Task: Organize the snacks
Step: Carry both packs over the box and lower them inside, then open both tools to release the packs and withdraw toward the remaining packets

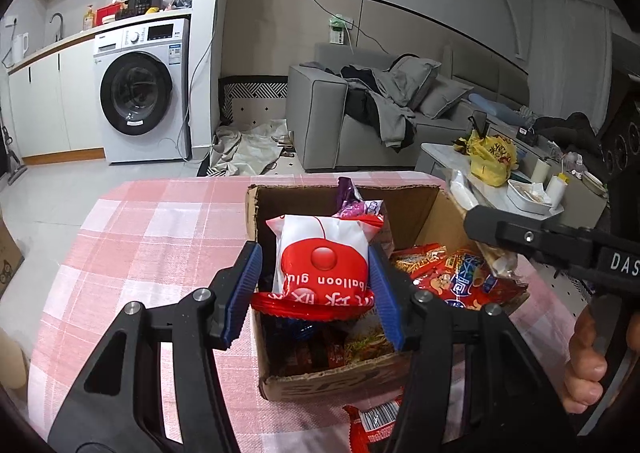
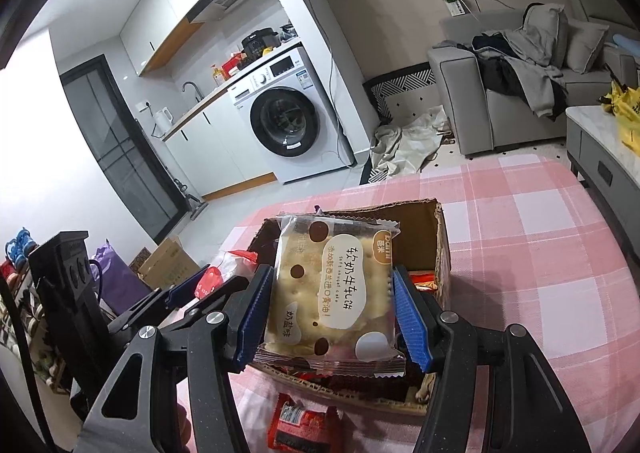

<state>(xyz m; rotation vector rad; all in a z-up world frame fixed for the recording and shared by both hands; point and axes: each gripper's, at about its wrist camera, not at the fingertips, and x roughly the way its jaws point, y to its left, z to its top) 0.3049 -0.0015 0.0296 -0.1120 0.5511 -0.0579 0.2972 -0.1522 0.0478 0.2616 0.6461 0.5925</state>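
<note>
My left gripper (image 1: 316,287) is shut on a red and white balloon gum packet (image 1: 322,261) and holds it above the open cardboard box (image 1: 332,383) on the pink checked tablecloth. The box holds several snack packets, among them a purple one (image 1: 358,207) and red ones (image 1: 452,273). My right gripper (image 2: 332,315) is shut on a beige nougat cracker packet (image 2: 332,289) above the same box (image 2: 442,241). The left gripper's fingers (image 2: 188,285) show at its left. The right gripper's body (image 1: 560,249) shows at the right of the left wrist view.
A red snack packet (image 2: 298,423) lies on the tablecloth (image 2: 540,253) in front of the box; it also shows in the left wrist view (image 1: 370,423). Beyond the table are a washing machine (image 1: 142,93), a grey sofa (image 1: 360,113) and a cluttered coffee table (image 1: 520,173).
</note>
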